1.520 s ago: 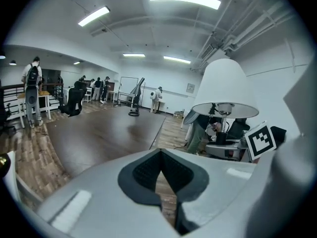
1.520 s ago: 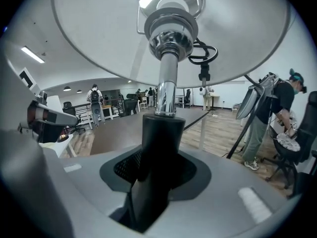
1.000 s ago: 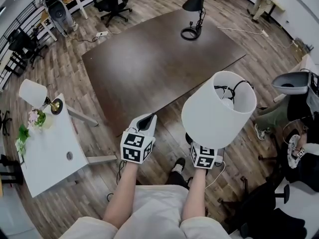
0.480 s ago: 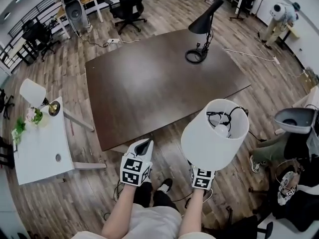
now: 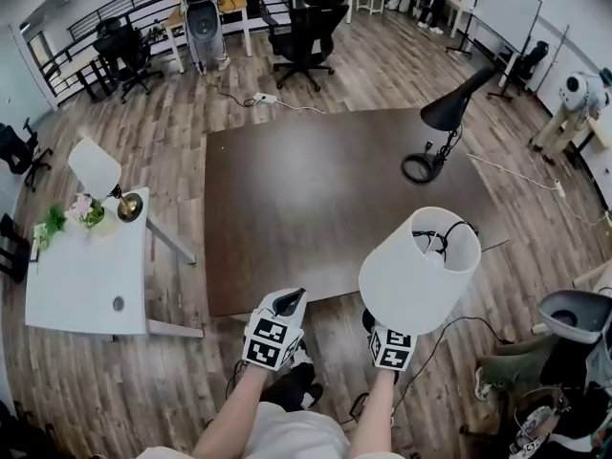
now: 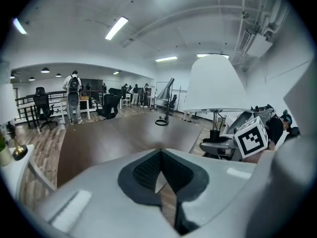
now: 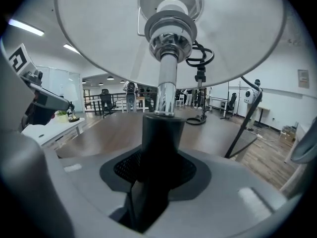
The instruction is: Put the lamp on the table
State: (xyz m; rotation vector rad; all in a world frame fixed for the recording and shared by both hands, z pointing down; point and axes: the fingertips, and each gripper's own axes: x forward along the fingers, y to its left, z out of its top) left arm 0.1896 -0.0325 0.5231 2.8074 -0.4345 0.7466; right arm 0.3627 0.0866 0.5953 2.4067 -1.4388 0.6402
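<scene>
Just off the near edge of a large dark brown table (image 5: 316,208), toward its near right corner, a person carries a lamp (image 5: 421,266) with a white shade in the right gripper (image 7: 154,180). That gripper's jaws are clenched on the lamp's black stem (image 7: 161,138), just below a chrome tube (image 7: 167,86). The lamp is in the air with its shade uppermost, not resting on the tabletop. From the head view the shade overlaps the table's near edge, and a black cord (image 5: 445,237) is looped in the shade's open top. The left gripper (image 5: 289,300), just beside the lamp on the left, is closed, its jaws together with nothing between them and its tip pointing toward the same near edge. On the table stands a black desk lamp (image 5: 448,113) with a ring-shaped base (image 5: 421,168), near the far right corner. To the left, apart from the big table, a small white side table (image 5: 81,275) carries a second white-shaded lamp (image 5: 96,168) and pink flowers (image 5: 86,208) at its far end. Black office chairs (image 5: 306,32) stand on the wood-plank floor (image 5: 191,132) beyond the table's far edge. A person in light clothes (image 5: 572,103) stands past the far right corner.
</scene>
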